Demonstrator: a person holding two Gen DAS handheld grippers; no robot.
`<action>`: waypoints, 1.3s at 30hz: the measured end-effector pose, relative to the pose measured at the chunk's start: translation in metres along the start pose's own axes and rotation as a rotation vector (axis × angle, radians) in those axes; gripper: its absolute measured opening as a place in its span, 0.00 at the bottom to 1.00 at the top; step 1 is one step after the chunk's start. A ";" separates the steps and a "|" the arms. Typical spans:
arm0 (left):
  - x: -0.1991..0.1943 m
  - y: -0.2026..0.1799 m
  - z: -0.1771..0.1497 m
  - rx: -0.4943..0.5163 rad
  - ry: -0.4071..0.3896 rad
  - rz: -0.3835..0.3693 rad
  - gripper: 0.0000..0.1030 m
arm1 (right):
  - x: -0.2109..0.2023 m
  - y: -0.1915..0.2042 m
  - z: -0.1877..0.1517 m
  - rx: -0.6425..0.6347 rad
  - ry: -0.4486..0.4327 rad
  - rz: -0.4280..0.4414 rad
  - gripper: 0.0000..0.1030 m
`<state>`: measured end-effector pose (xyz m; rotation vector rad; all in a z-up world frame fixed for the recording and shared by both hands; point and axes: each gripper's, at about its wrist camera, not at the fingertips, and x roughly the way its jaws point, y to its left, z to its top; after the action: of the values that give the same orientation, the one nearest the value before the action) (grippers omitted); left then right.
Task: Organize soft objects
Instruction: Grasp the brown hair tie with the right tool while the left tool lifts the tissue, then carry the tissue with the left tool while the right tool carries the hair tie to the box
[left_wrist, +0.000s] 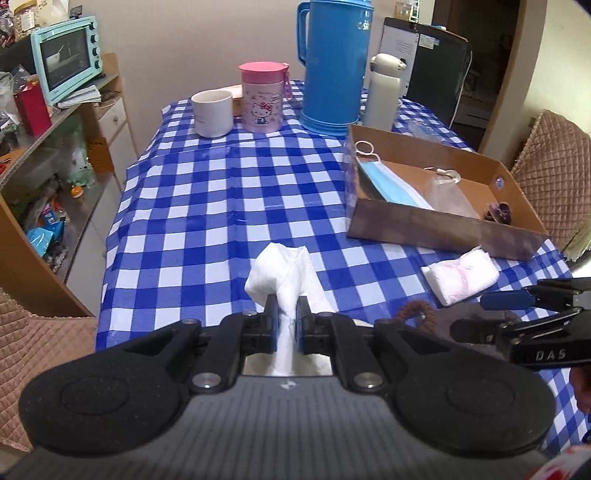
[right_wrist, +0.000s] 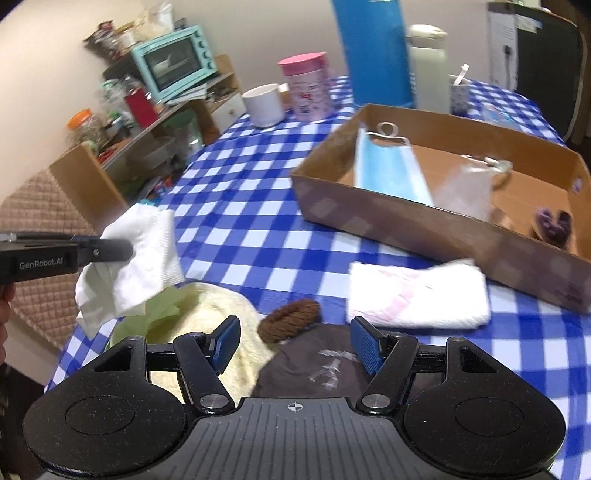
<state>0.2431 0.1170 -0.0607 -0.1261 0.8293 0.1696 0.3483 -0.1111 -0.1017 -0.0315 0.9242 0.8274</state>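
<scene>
The desk (left_wrist: 207, 192) wears a blue-and-white checked cloth that hangs over its far and left edges. At 12 o'clock in the left wrist view stand a tall blue jug (left_wrist: 334, 62), a pink lidded canister (left_wrist: 262, 98), a white cup (left_wrist: 212, 112) and a white flask (left_wrist: 384, 92). At about 2 o'clock lies a shallow cardboard box (left_wrist: 436, 229) holding a blue face mask (left_wrist: 388, 184), a piece of clear plastic and a small dark purple item in its near right corner.

The left hand-held gripper (left_wrist: 284, 314) has its blue pads pinched narrow on a white paper napkin (left_wrist: 284, 266); in the right wrist view the napkin (right_wrist: 136, 258) hangs clear of the cloth at 9 o'clock. The right hand-held gripper (right_wrist: 295, 343) stands fairly wide with nothing between its pads, above a dark grey cloth (right_wrist: 325, 369) at the desk's near edge. Just beyond it, at 12 o'clock, lies a brown coiled hair tie (right_wrist: 290, 319). A cream fluffy cloth (right_wrist: 218, 306) with a pale green piece on it sits at 10 o'clock, and a folded white-and-pink towel (right_wrist: 417, 295) lies at 2 o'clock, just in front of the box's near wall.

Left of the desk, a shelf unit (left_wrist: 55, 155) carries a mint toaster oven (left_wrist: 66, 59), a red box, jars and packets. Quilted tan chair covers show at both sides. A plain pale wall runs behind, with a dark doorway at 1 o'clock.
</scene>
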 end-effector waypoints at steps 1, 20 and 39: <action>0.001 0.000 -0.001 -0.002 0.003 0.002 0.09 | 0.004 0.002 0.000 -0.010 0.006 0.002 0.65; 0.020 0.003 -0.005 -0.007 0.038 0.006 0.09 | 0.054 0.013 -0.007 -0.154 0.080 -0.056 0.27; -0.011 0.023 0.011 -0.059 -0.030 0.019 0.09 | -0.001 -0.001 0.008 -0.116 -0.045 -0.055 0.15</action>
<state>0.2396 0.1404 -0.0463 -0.1709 0.7957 0.2139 0.3539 -0.1094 -0.0967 -0.1378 0.8285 0.8264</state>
